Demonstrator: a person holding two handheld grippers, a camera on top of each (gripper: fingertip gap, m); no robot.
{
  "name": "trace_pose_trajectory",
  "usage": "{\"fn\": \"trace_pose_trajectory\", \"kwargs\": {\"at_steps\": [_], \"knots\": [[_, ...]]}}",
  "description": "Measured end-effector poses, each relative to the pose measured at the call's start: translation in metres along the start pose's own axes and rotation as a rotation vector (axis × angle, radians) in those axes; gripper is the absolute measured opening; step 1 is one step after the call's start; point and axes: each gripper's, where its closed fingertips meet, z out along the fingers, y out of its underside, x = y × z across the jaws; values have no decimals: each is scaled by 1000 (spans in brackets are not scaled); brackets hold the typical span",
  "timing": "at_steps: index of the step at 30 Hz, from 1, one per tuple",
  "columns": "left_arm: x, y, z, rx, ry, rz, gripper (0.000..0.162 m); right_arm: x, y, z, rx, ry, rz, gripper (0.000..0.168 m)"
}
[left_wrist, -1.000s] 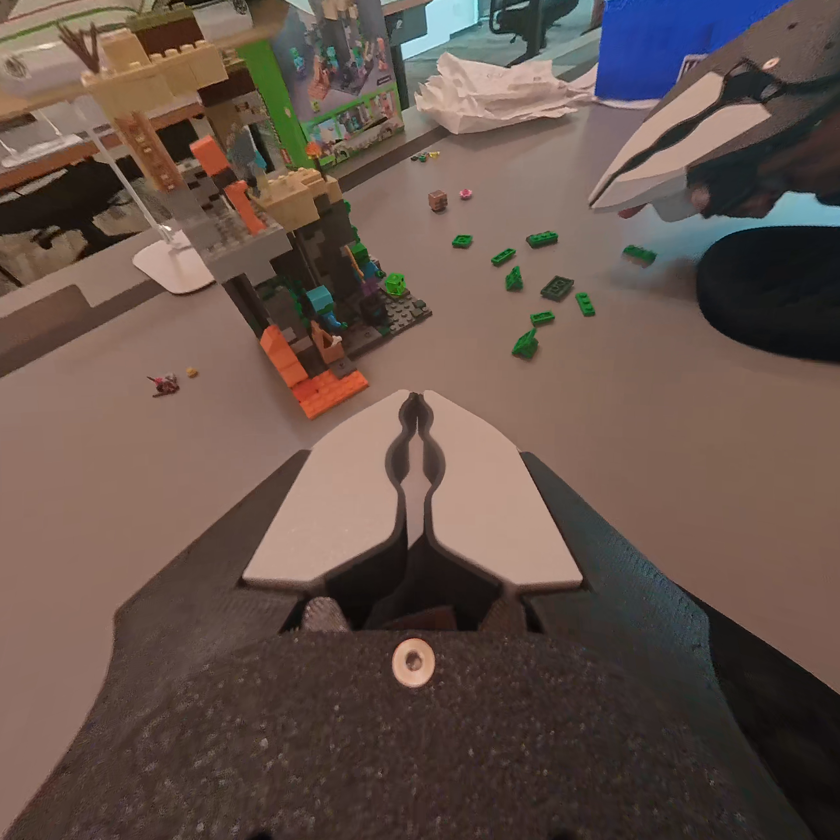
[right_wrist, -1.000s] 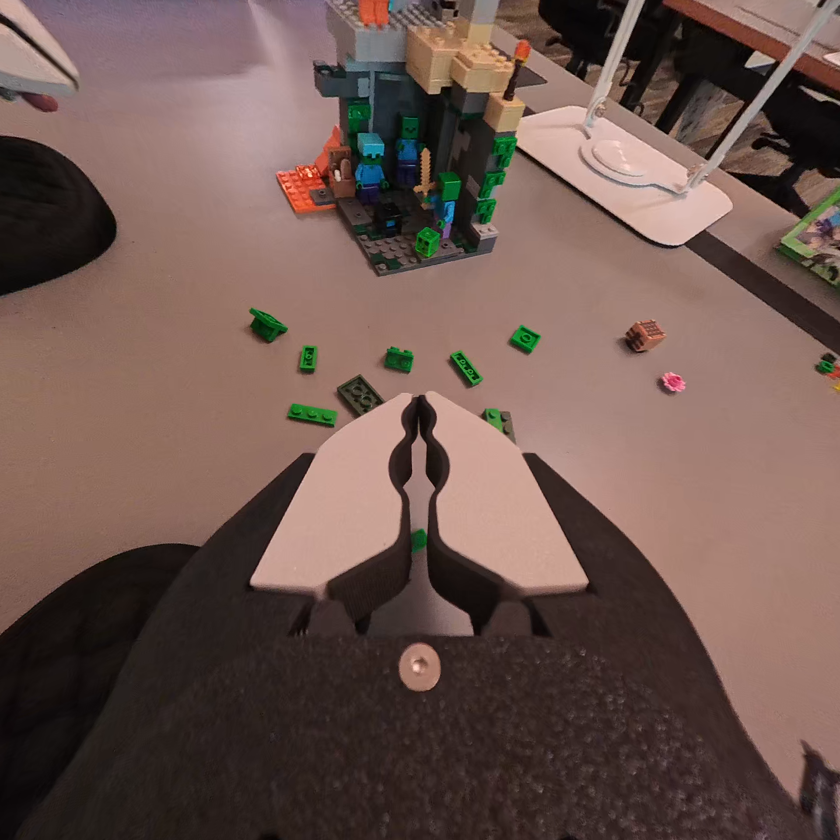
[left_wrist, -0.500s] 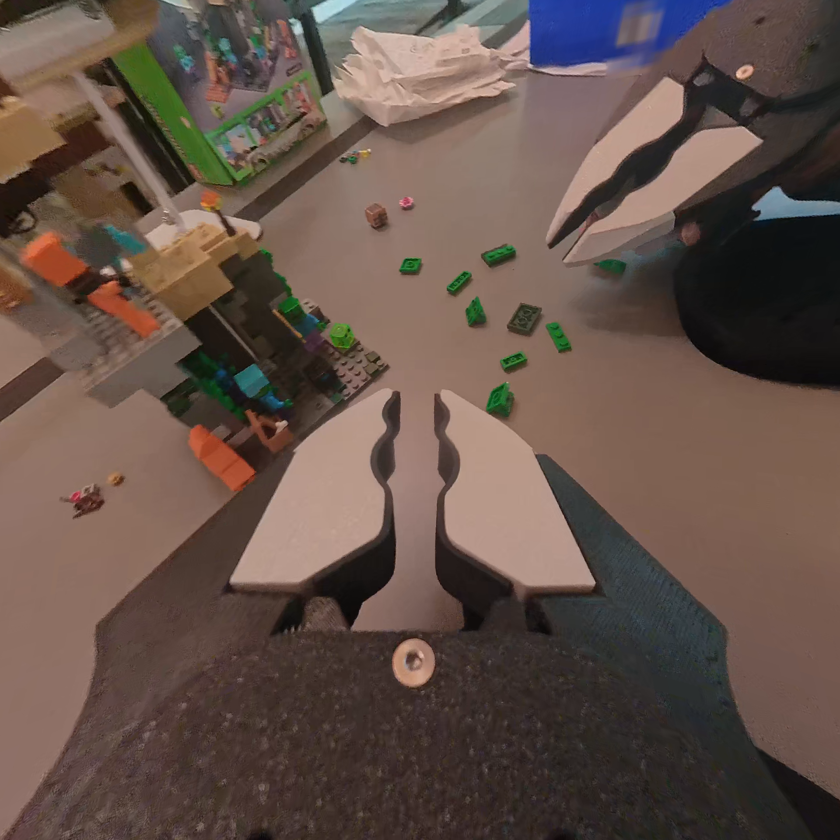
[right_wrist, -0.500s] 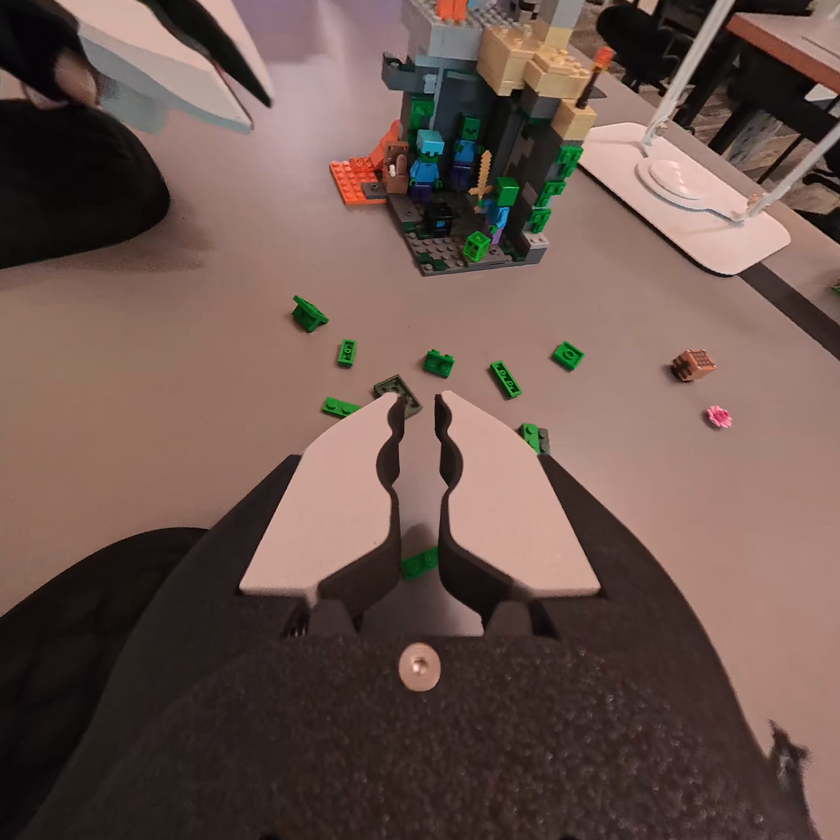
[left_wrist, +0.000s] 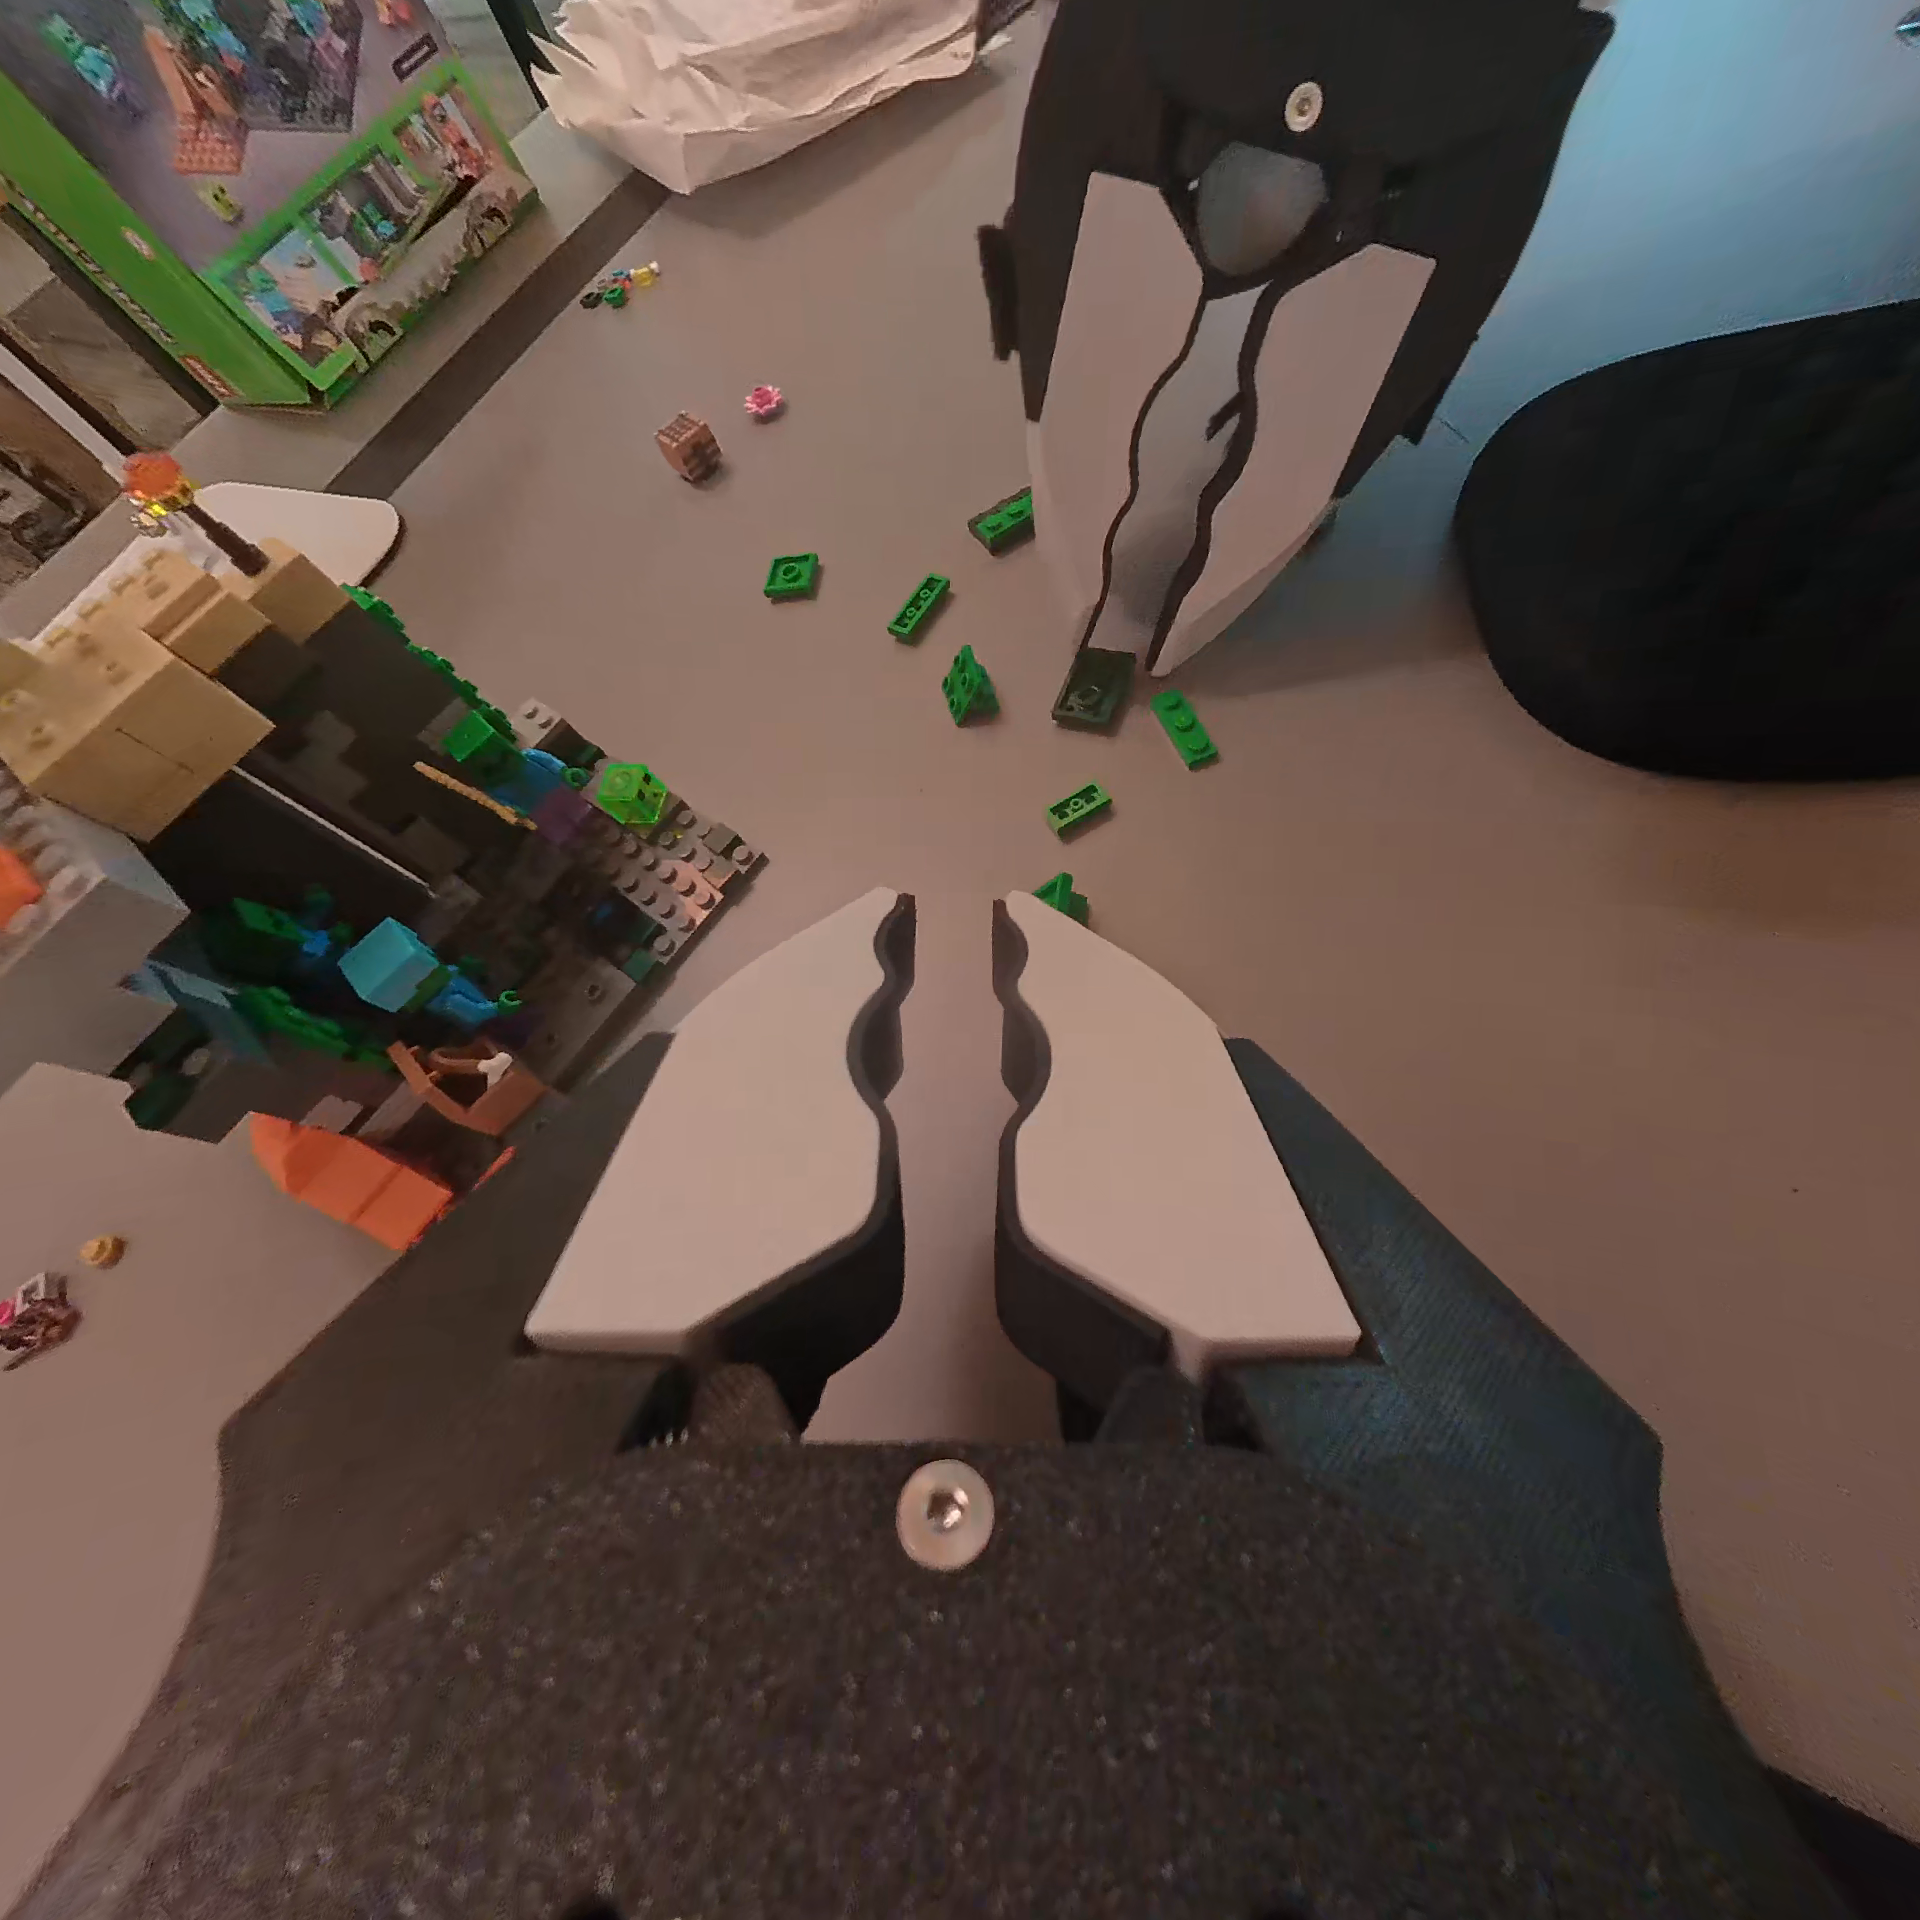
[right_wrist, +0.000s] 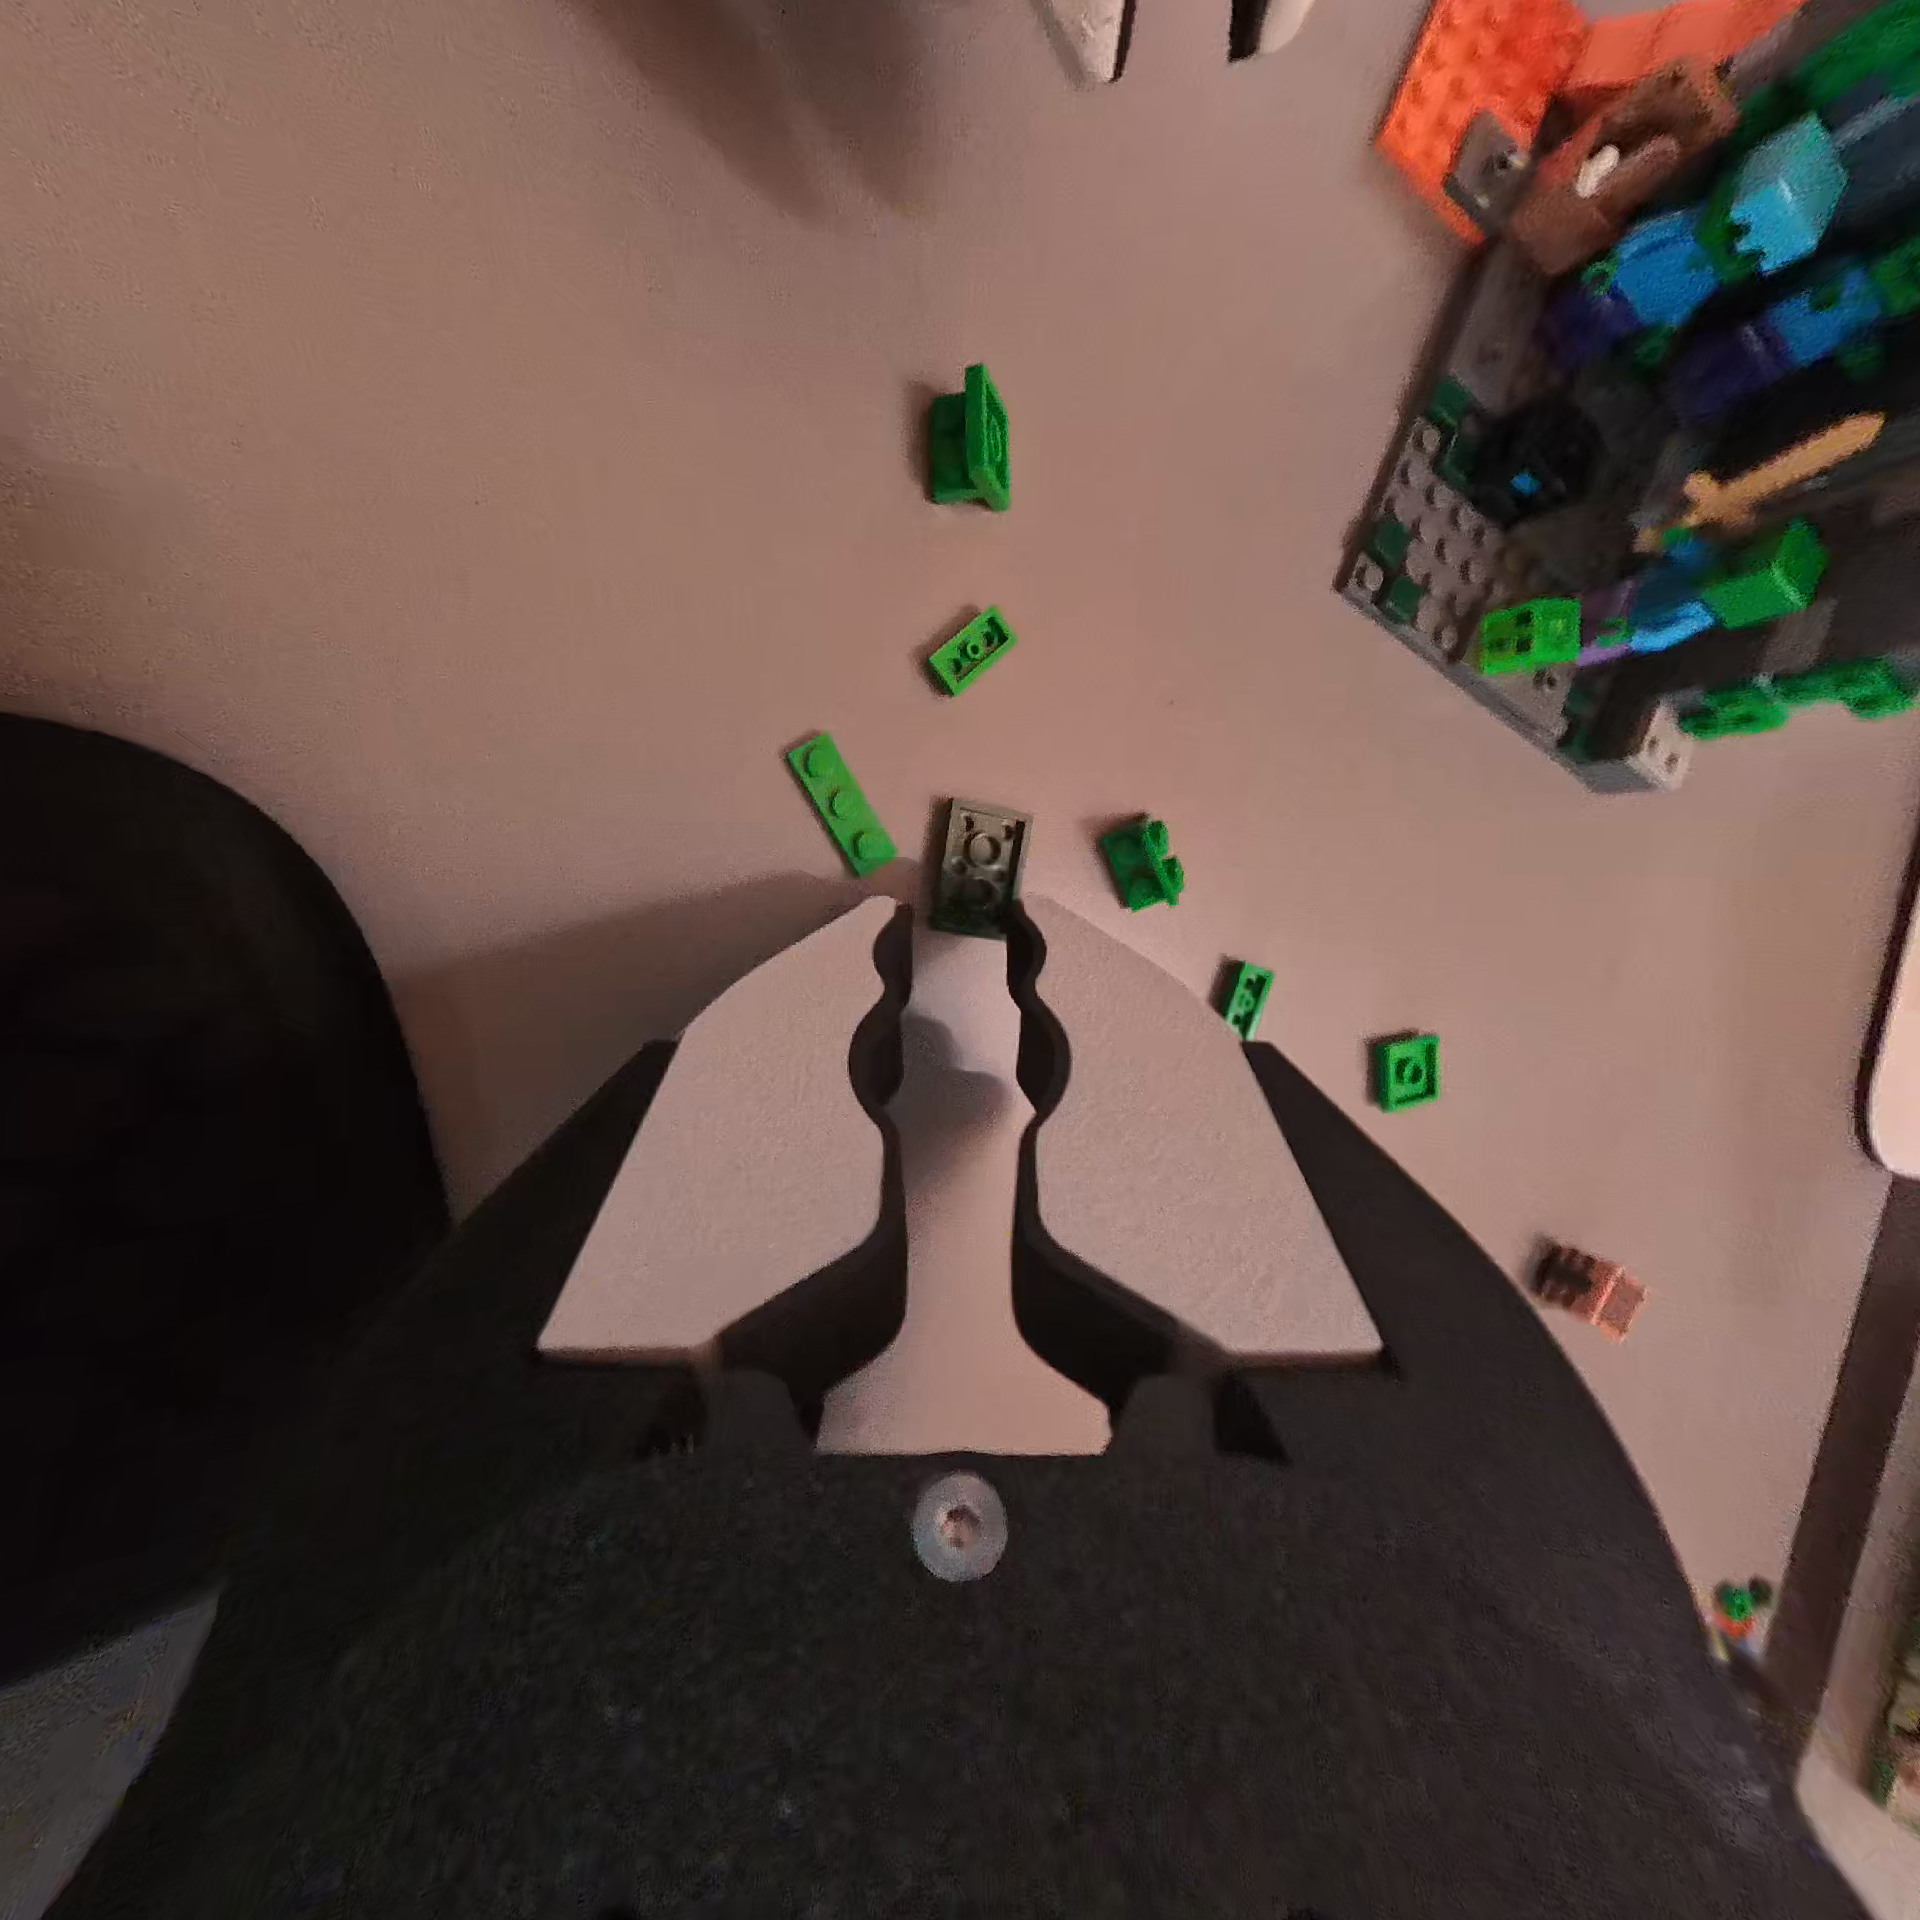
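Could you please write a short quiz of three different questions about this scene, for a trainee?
1. True or false: the right tool is open, tips straddling one end of the small dark green plastic plate.
2. Which lies nearest the left tool? A) brown cube-shaped brick B) bright green bracket piece C) pink flower piece
3. Fill in: the grey baseplate of the brick-built model lies to the ____ of the left tool in its own view.

Key: 1 true; 2 B; 3 left.
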Motion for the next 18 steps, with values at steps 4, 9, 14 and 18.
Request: {"fn": "trace_pose_trajectory", "kwargs": {"at_steps": [4,9,14,18], "knots": [[0,-1,0,11,5,-8,13,5,-3,5,13,-50,-22,15],[3,-1,0,11,16,3,13,7,-4,4,56,-81,70,4],[11,-5,2,20,44,27,13,-9,-23,-14,205,-262,326,1],[30,-17,4,64,113,74,17,-23,-53,-39,380,-442,501,0]]}}
